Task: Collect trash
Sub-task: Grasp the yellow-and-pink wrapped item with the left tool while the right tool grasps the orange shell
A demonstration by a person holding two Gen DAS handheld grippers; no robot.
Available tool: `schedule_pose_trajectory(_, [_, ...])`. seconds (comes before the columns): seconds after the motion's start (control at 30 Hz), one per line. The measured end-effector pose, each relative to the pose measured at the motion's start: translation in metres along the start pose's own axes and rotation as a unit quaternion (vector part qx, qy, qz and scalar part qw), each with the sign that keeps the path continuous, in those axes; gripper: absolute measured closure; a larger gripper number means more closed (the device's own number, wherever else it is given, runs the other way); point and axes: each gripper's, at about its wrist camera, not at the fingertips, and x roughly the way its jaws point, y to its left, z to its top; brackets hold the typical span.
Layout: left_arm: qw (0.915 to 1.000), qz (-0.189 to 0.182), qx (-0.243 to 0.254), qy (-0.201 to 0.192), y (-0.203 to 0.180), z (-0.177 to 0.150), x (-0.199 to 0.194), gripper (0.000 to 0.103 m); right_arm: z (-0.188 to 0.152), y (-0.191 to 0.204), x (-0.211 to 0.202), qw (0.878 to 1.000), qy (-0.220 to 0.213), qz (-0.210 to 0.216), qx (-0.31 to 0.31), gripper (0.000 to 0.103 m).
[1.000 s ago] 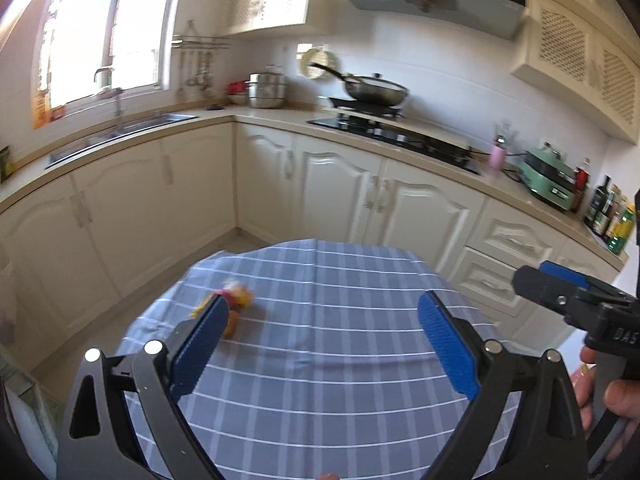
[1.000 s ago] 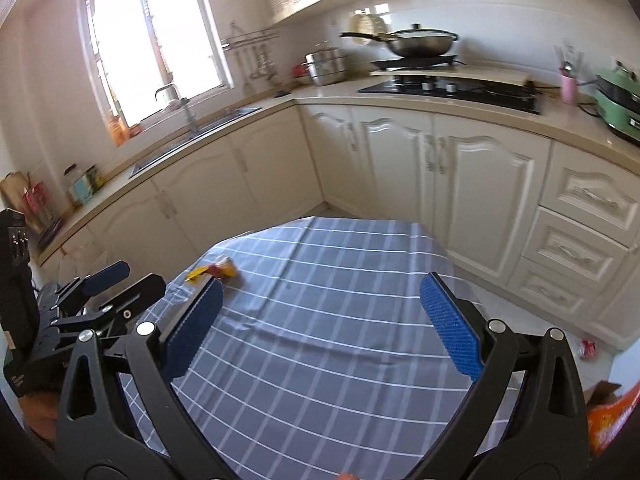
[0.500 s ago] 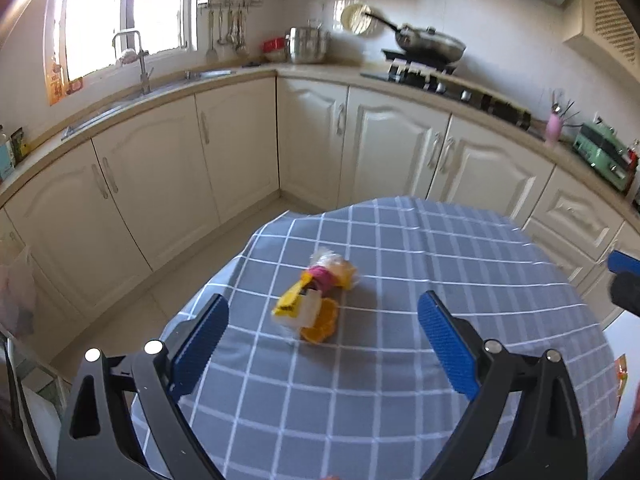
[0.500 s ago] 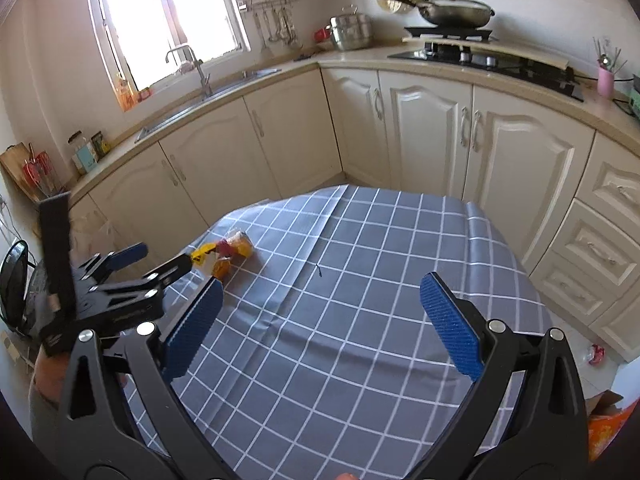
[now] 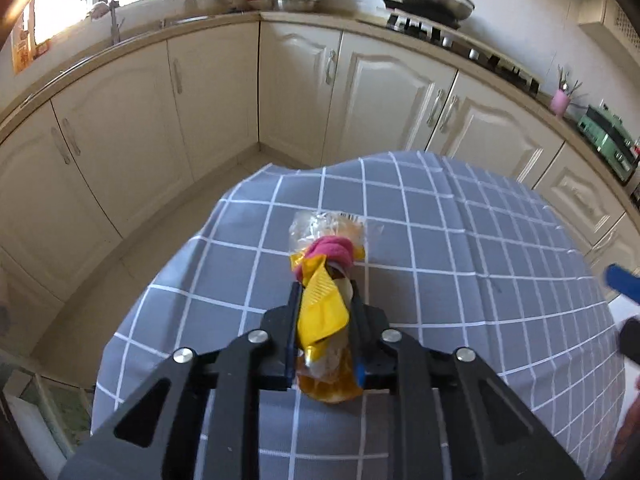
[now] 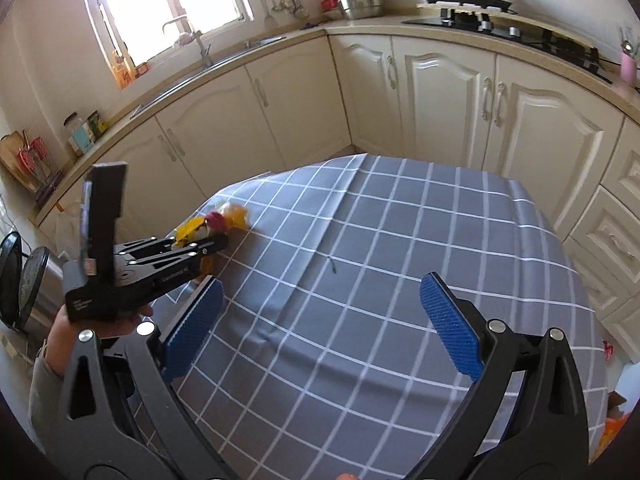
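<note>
Your left gripper (image 5: 324, 312) has just clamped the wrapper bundle (image 5: 326, 264) near the table's (image 5: 480, 240) left edge (right gripper (image 6: 324, 320) gapes, empty); lift next.

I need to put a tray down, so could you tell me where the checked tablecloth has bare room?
Nearly all of the tablecloth is bare, from its middle crease across to the drawer side. Only the edge nearest the sink-side cabinets is taken: there the left gripper has just closed on the trash bundle. The right gripper hangs open.
</note>
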Motion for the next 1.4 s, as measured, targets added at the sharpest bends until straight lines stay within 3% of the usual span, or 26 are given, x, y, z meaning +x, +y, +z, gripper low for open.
schedule_pose_trajectory(0.33, [0.9976, 0.004, -0.052, -0.046, 0.028, -0.013, -0.05, 0.084, -0.001, 0.046, 0.062, 0.997, 0.045, 0.038, -0.051, 0.006])
schedule_pose_trajectory(0.6, [0.9932, 0.056, -0.083, -0.06, 0.056, -0.036, -0.079, 0.084, 0.001, 0.084, 0.114, 0.991, 0.071, 0.05, -0.104, 0.007])
schedule_pose_trajectory(0.67, [0.9922, 0.063, -0.089, -0.06, 0.06, -0.043, -0.086, 0.084, -0.001, 0.095, 0.118, 0.989, 0.063, 0.041, -0.127, 0.015])
schedule_pose_trajectory(0.73, [0.9918, 0.065, -0.092, -0.06, 0.062, -0.047, -0.09, 0.084, -0.003, 0.106, 0.118, 0.986, 0.062, 0.032, -0.152, 0.031])
schedule_pose_trajectory(0.8, [0.9915, 0.065, -0.095, -0.06, 0.062, -0.05, -0.095, 0.084, -0.005, 0.114, 0.117, 0.983, 0.062, 0.026, -0.171, 0.068])
schedule_pose_trajectory(0.87, [0.9913, 0.064, -0.097, -0.061, 0.059, -0.052, -0.098, 0.084, -0.006, 0.114, 0.116, 0.982, 0.066, 0.037, -0.172, 0.069])
schedule_pose_trajectory(1.03, [0.992, 0.055, -0.09, -0.07, 0.044, -0.055, -0.113, 0.084, -0.007, 0.09, 0.087, 0.988, 0.054, 0.067, -0.129, 0.069])
schedule_pose_trajectory(1.4, [0.9937, 0.013, -0.041, -0.103, -0.039, -0.049, -0.15, 0.084, -0.003, 0.026, -0.033, 0.996, -0.029, 0.045, -0.077, 0.069])
